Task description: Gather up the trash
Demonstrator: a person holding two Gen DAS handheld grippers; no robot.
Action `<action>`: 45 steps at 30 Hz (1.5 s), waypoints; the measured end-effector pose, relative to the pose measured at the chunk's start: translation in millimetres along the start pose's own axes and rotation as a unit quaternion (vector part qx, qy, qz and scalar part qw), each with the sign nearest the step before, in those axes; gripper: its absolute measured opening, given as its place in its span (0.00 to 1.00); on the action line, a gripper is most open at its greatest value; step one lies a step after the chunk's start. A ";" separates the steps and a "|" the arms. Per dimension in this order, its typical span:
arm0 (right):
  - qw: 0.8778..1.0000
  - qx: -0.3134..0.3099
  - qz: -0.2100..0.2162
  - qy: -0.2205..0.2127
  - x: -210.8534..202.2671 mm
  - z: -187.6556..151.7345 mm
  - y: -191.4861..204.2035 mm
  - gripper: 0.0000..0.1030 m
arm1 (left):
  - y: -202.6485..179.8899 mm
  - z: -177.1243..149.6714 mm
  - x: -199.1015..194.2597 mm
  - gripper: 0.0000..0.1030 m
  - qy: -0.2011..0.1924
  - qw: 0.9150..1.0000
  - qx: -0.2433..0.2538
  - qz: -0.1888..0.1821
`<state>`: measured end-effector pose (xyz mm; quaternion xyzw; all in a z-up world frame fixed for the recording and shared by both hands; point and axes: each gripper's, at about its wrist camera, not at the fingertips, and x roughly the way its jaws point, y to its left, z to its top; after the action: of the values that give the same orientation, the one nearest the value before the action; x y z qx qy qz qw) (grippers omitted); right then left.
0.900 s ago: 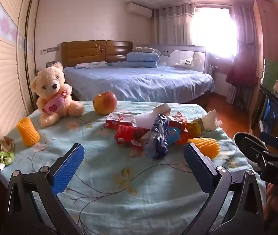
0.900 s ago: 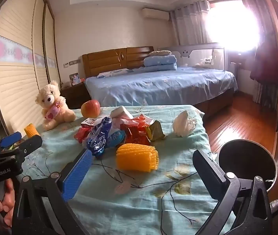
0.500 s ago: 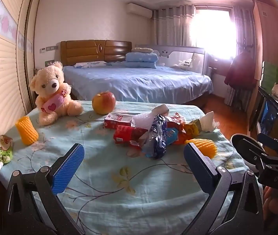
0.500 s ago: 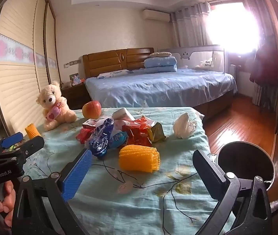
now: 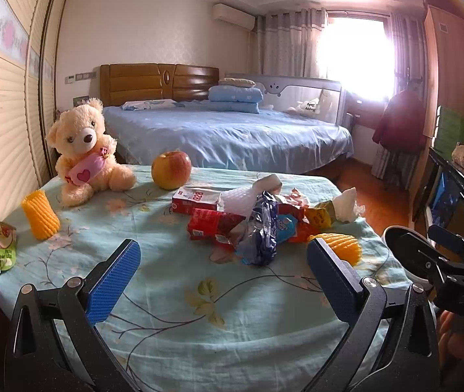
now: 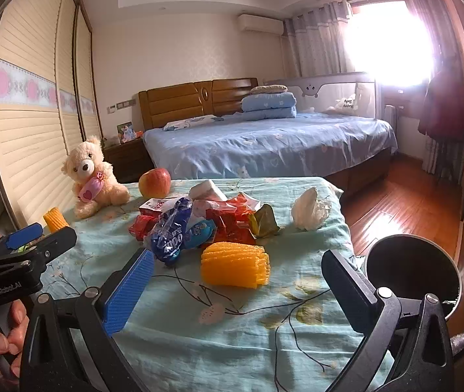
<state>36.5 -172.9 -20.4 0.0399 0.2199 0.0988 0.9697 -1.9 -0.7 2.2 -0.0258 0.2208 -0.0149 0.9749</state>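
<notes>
As far as could be told across the last second, shifted next to nothing. Kept the left tool [image 5: 222, 248] spread to its widest, pinching nothing. Same with the right tool [image 6: 238, 256]: spread wide, pads bare. Held both just short of the near edge of the counter [image 5: 232, 326], tipped down a little toward the cloth. Judged from that: collecting not yet begun, not one piece lifted, only lining up for a first grab.

Found the trash heap [image 6: 199, 222] mid-counter, leaning toward the right edge: red cartons, a blue-and-white wrapper, crinkled red and gold foil packets, all overlapping and loose. Spotted a yellow foam net [image 6: 235, 264] lying on its side just on the near side of the heap, closest to the right tool. Noted a crumpled tissue [image 6: 308, 210] apart from the heap, toward the far right corner. Picked out a green pouch [image 5: 0, 245] at the near left corner and a second foam net [image 5: 40, 215] standing upright by the left edge. Reckoned the teddy bear [image 5: 83, 150] and the apple [image 5: 170, 170], along the far edge, probably not trash. Saw a dark round bin [image 6: 411, 271] just off the right edge, mouth up, inside too dark to read.
</notes>
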 end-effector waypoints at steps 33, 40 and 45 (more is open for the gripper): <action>1.000 0.006 0.011 0.010 6.4 -0.1 -0.1 1.00 | -0.5 0.6 7.0 1.00 0.005 1.000 -0.004 -0.008; 1.000 0.011 0.016 0.017 8.5 -1.3 -2.8 1.00 | -0.6 0.5 9.7 1.00 0.010 1.000 -0.001 -0.010; 0.999 0.016 0.020 0.028 13.8 -2.9 -6.0 1.00 | 2.8 -2.0 17.2 1.00 0.021 1.000 -0.004 -0.013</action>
<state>48.5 -175.8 -29.5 0.0568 0.2477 0.1157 0.9602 12.8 1.3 -7.2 -0.0318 0.2413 -0.0272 0.9696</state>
